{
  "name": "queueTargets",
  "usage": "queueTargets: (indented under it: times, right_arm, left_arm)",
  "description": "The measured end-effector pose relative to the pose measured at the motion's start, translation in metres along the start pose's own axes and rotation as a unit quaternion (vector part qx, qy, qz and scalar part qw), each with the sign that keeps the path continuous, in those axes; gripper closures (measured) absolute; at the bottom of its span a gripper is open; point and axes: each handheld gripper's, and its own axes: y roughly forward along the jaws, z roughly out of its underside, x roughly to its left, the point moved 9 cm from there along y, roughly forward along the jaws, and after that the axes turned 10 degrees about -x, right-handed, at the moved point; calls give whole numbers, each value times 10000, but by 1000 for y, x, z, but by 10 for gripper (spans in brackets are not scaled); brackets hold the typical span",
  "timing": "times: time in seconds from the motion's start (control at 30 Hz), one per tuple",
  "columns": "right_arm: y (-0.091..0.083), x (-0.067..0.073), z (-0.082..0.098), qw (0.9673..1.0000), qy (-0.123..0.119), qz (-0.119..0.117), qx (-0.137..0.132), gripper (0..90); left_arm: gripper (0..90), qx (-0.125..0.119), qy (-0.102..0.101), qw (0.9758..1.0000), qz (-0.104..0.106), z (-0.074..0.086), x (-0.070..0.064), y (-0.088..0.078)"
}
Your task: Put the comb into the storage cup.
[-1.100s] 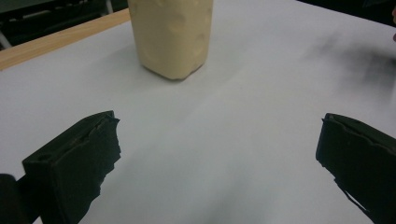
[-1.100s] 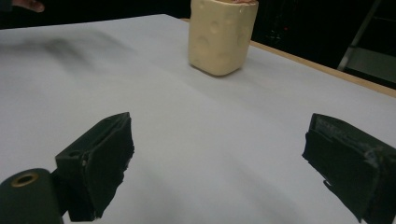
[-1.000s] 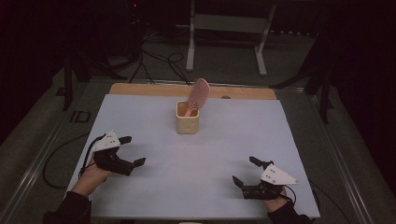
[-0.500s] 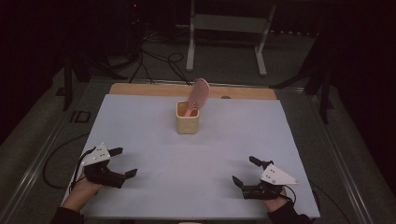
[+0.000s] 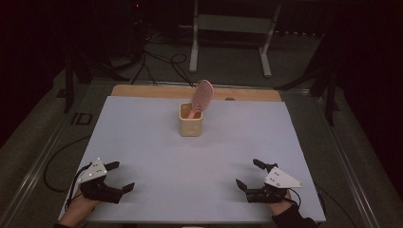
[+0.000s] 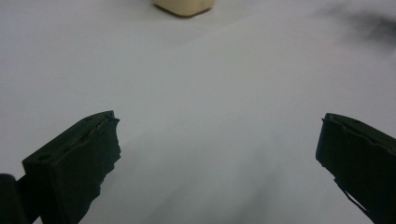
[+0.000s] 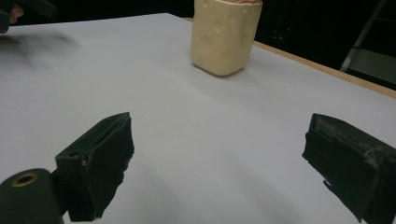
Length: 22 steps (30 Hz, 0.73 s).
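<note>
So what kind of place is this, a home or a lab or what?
Most likely a lab or recording setup, not a home. A white-covered table stands in a dark room, cables trail over the floor behind it, and a metal stand sits beyond. The only props are a cream holder with a pink hairbrush.

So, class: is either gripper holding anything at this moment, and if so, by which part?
Nothing is held. The left gripper and right gripper both sit open over the bare table, apart from the cup with its pink brush.

Left tool (image 6: 217, 154) jaws wide apart w/ nothing between, over white tabletop (image 6: 210, 84); cream cup (image 6: 184, 6) at top edge.
</note>
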Motion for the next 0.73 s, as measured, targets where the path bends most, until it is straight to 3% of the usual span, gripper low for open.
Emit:
queueTargets:
  times: [0.33, 0.73]
  right_arm:
    - [1, 0, 1, 10000, 2, -19, 11, 79]
    - [2, 0, 2, 10000, 27, -24, 37, 79]
  left_arm:
    - [0, -17, 39, 9997, -220, 8, 2, -7]
    - [0, 40, 69, 9998, -194, 10, 0, -4]
